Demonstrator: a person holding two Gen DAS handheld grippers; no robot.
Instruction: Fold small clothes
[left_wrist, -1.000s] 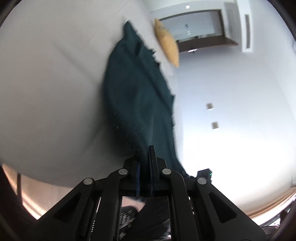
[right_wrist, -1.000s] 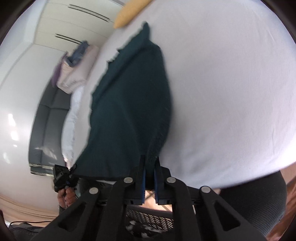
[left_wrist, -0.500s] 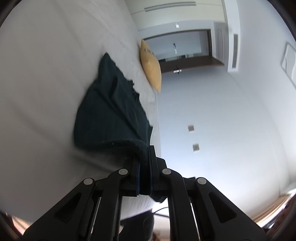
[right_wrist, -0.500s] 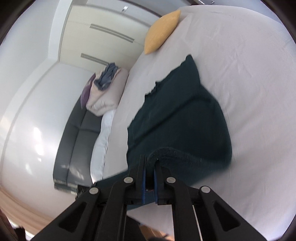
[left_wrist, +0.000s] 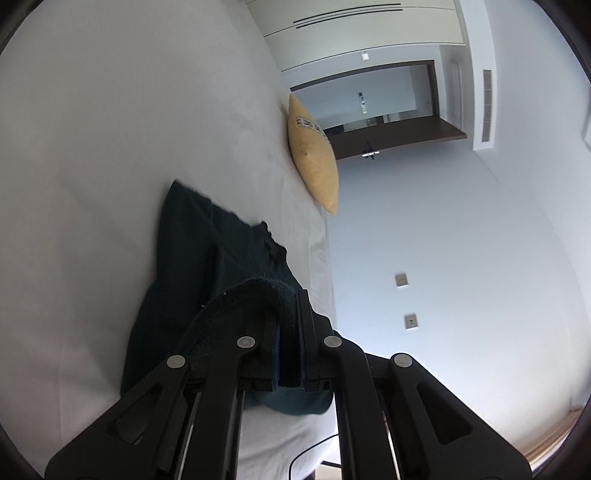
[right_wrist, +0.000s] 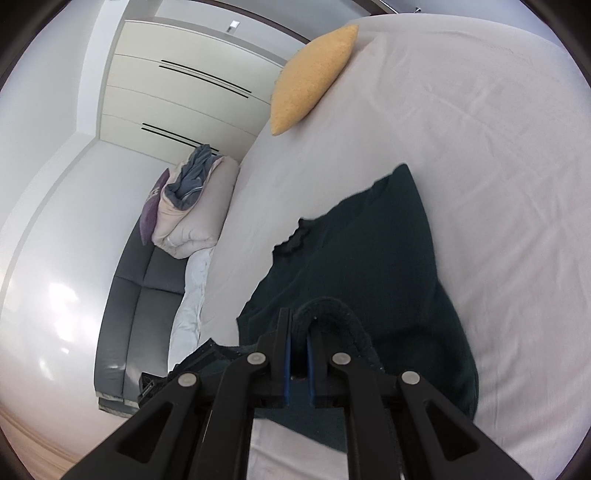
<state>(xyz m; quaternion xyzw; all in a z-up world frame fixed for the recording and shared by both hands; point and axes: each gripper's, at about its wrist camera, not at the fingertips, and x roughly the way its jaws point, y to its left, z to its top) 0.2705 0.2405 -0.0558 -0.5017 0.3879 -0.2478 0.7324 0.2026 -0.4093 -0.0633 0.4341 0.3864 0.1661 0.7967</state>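
- Garment's (left_wrist: 192, 280) near hem was hidden behind both grippers.
- Left gripper (left_wrist: 290, 325) and right gripper (right_wrist: 300, 343) fingers each pinched a garment edge.
- Bare bed (right_wrist: 498, 155) lay beyond the garment.

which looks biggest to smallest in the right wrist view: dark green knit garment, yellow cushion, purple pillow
1. Dark green knit garment, though it lies nearest the camera, which inflates it.
2. Yellow cushion.
3. Purple pillow, partly hidden behind the folded bedding.
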